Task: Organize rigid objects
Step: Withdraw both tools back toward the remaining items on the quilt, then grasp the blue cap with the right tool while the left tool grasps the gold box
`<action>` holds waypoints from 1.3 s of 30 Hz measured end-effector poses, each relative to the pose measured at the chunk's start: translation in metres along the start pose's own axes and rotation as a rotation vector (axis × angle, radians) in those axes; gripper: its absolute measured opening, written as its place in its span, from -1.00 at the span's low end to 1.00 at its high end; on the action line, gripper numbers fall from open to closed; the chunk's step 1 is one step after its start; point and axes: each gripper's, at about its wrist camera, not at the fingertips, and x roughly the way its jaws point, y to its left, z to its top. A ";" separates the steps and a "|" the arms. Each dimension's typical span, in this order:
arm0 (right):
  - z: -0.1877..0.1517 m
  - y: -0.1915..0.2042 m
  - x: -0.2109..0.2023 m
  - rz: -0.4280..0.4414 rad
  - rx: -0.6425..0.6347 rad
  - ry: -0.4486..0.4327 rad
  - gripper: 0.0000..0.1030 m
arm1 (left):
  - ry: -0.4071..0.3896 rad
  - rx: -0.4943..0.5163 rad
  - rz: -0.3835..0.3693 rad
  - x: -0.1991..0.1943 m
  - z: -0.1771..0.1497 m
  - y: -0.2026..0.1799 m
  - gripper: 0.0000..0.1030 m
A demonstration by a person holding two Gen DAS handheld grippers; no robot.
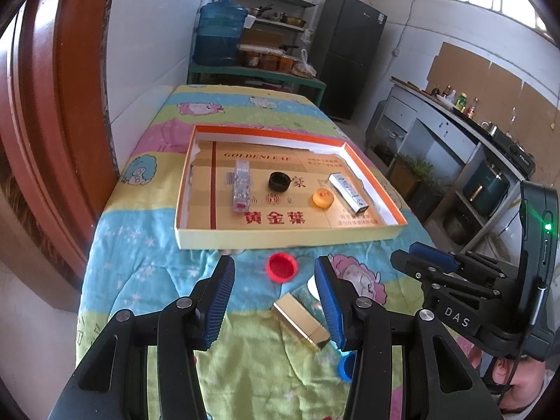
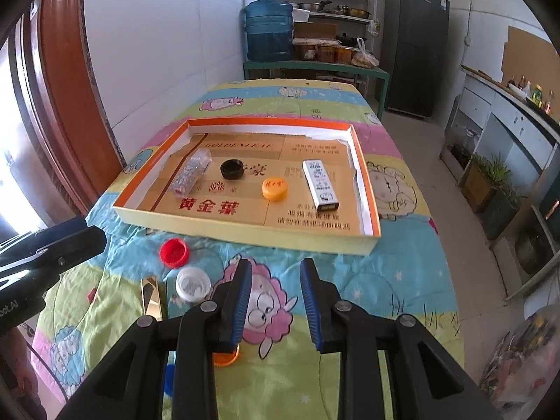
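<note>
An orange-rimmed cardboard tray [image 1: 280, 241] [image 2: 245, 234] holds a clear plastic box [image 1: 241, 185], a black cap [image 1: 279, 180], an orange cap [image 1: 322, 197] and a white-silver box [image 1: 348, 190]. In front of it on the cartoon cloth lie a red cap [image 1: 281, 267] [image 2: 174, 243], a white cap [image 2: 192, 283], a gold box [image 1: 301, 320] [image 2: 150, 294] and a blue cap [image 1: 344, 367]. My left gripper [image 1: 274, 260] hangs open above the red cap and gold box. My right gripper [image 2: 276, 262] stands narrowly open over bare cloth, a second orange cap [image 2: 225, 357] beneath its left finger.
The table's left side runs along a white wall [image 2: 157, 52] and a brown wooden door frame [image 1: 52, 105]. Behind the table stand a blue water jug [image 2: 268, 31], shelves and a dark fridge [image 2: 416, 45]. A kitchen counter [image 1: 455, 119] lines the right side across a floor gap.
</note>
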 end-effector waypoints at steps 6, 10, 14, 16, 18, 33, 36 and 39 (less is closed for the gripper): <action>-0.020 -0.002 -0.005 0.031 0.025 0.015 -0.44 | 0.013 0.006 -0.002 -0.002 -0.014 0.001 -0.05; -0.034 0.004 -0.011 0.055 0.013 0.025 -0.44 | 0.024 0.008 -0.001 -0.004 -0.024 0.002 -0.05; -0.053 0.017 -0.019 0.097 -0.030 0.037 -0.44 | 0.034 0.000 0.000 -0.005 -0.032 0.004 -0.05; -0.063 0.024 -0.021 0.127 -0.053 0.050 -0.44 | 0.038 -0.003 -0.001 -0.005 -0.034 0.004 -0.05; -0.072 0.033 -0.022 0.157 -0.077 0.061 -0.44 | 0.041 -0.003 -0.001 -0.006 -0.036 0.003 -0.05; -0.087 0.053 -0.010 0.230 -0.115 0.116 -0.20 | 0.061 -0.010 -0.008 -0.005 -0.044 0.007 -0.05; -0.087 0.055 -0.008 0.226 -0.119 0.116 -0.08 | 0.066 -0.012 -0.008 -0.004 -0.045 0.008 -0.05; -0.086 0.056 -0.005 0.217 -0.122 0.116 -0.08 | 0.069 -0.014 -0.006 -0.002 -0.045 0.009 -0.05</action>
